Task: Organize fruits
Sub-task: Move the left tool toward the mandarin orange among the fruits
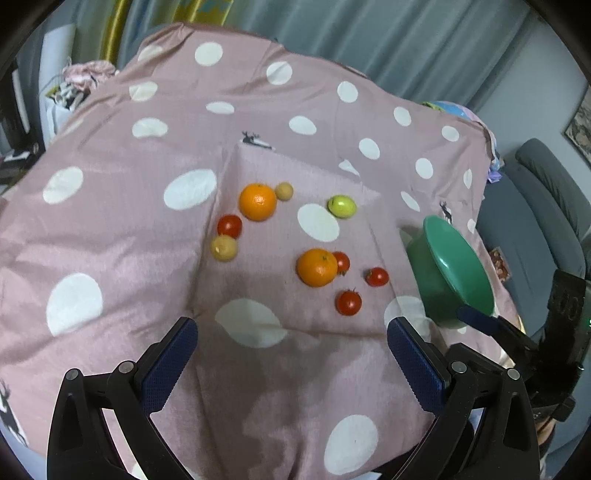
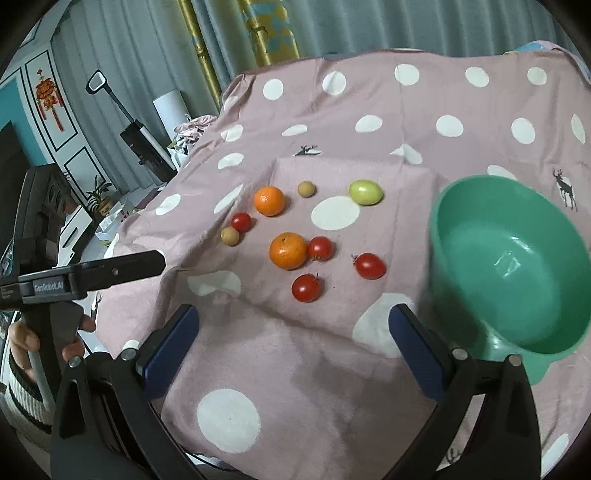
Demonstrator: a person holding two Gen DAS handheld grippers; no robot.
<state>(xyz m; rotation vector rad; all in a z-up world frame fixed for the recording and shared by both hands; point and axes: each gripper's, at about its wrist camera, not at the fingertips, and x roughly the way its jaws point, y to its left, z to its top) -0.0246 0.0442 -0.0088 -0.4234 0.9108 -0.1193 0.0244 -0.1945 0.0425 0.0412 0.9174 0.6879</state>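
Fruit lies on a pink polka-dot cloth: two oranges, several red tomatoes, a green lemon and two small tan fruits. The same fruit shows in the right wrist view, with an orange and tomatoes. A green bowl sits tilted at the right; it also shows in the left wrist view. My left gripper is open and empty, short of the fruit. My right gripper is open and empty, beside the bowl.
The cloth covers a raised surface with a fold ridge around the fruit. Curtains hang behind. A grey sofa stands to the right. A cabinet and floor clutter lie to the left.
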